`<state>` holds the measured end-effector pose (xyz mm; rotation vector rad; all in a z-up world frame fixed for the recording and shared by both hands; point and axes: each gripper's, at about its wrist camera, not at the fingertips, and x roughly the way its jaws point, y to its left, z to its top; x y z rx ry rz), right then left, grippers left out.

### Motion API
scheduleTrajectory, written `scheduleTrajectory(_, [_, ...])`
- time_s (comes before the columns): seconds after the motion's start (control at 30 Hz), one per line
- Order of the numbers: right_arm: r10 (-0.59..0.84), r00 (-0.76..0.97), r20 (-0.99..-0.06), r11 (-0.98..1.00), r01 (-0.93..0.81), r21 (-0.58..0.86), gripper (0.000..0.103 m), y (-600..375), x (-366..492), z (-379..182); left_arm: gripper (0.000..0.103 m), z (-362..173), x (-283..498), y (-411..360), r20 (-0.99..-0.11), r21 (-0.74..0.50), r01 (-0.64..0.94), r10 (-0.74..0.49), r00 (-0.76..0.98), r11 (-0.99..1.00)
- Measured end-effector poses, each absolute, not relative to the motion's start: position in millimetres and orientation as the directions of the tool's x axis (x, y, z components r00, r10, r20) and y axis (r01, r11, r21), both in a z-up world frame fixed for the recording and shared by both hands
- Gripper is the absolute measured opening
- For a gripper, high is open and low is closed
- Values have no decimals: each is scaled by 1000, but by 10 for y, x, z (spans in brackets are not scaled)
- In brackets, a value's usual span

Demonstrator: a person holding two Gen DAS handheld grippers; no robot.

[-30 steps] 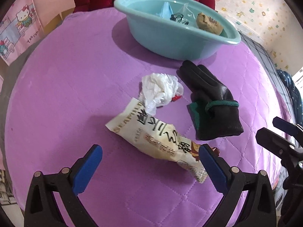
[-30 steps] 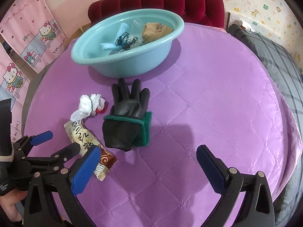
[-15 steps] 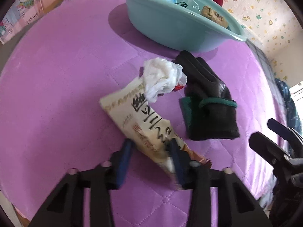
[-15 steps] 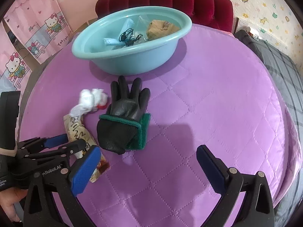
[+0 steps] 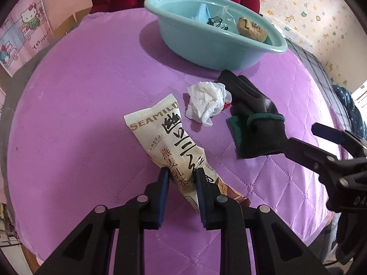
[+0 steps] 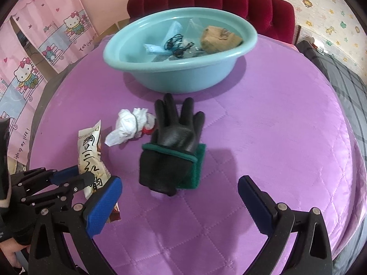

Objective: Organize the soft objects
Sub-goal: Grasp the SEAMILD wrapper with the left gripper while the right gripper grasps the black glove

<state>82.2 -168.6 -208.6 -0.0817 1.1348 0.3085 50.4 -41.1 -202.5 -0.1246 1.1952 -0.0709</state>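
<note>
A cream snack packet (image 5: pixel 160 135) with black lettering lies on the purple quilted cover. My left gripper (image 5: pixel 181 178) has its jaws closing, and the blue pads press the packet's lower part from both sides. The right wrist view shows that same gripper (image 6: pixel 78 176) pinching the packet (image 6: pixel 88 151) at the left. A crumpled white plastic bag (image 5: pixel 206 100) sits beside a black glove (image 5: pixel 254 114). The glove (image 6: pixel 176 133) rests on a green pad (image 6: pixel 197 167). Just in front of the glove my right gripper (image 6: pixel 179 183) hovers, open and holding nothing.
A teal basin (image 6: pixel 179 75) stands at the back of the round purple table (image 6: pixel 275 114), holding a brown pouch (image 6: pixel 220 36), a blue mask and a black cord. A red padded headboard rises behind it. A gloved hand shows at the lower left.
My left gripper went from wide open to closed on the packet's lower part, and the packet has shifted and tilted. The right gripper stayed open and has rolled slightly.
</note>
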Motion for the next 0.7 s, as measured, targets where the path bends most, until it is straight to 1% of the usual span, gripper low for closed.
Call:
scheduleTrajectory(0.2, [197,372,-907,952,-295,85,101,-1515,899,-2108,25,-1901,558,-259,-913,-121,-1,-111,392,993])
scheduleTrajectory(0.3, [187,364,-913,952,-296,77,91,-1428,947,-2149,25,-1869,556,-206,-911,-118,4,-110,398,993])
scheduleTrajectory(0.37, [178,347,-921,953,-293,74,80,-1383,973,-2204,25,-1859,561,-181,-910,-118,9,-111,400,993])
scheduleTrajectory(0.4, [171,340,-925,954,-291,69,76,-1370,984,-2228,25,-1853,561,-171,-909,-117,13,-112,401,993])
scheduleTrajectory(0.43, [159,329,-931,956,-287,62,64,-1349,993,-2263,25,-1849,557,-159,-908,-116,17,-113,402,993])
scheduleTrajectory(0.47, [152,324,-934,957,-284,58,49,-1340,987,-2276,25,-1847,558,-151,-908,-119,19,-116,404,993])
scheduleTrajectory(0.5, [150,323,-934,959,-279,57,39,-1338,985,-2282,25,-1846,560,-153,-907,-121,22,-119,404,992])
scheduleTrajectory(0.53, [154,330,-931,960,-274,62,24,-1342,972,-2263,25,-1857,569,-156,-906,-121,26,-121,405,992])
scheduleTrajectory(0.6, [144,345,-927,961,-271,48,13,-1337,949,-2221,25,-1846,558,-132,-904,-120,31,-123,409,992])
scheduleTrajectory(0.7, [147,346,-927,965,-255,58,11,-1357,928,-2180,25,-1854,581,-125,-901,-126,36,-130,413,991])
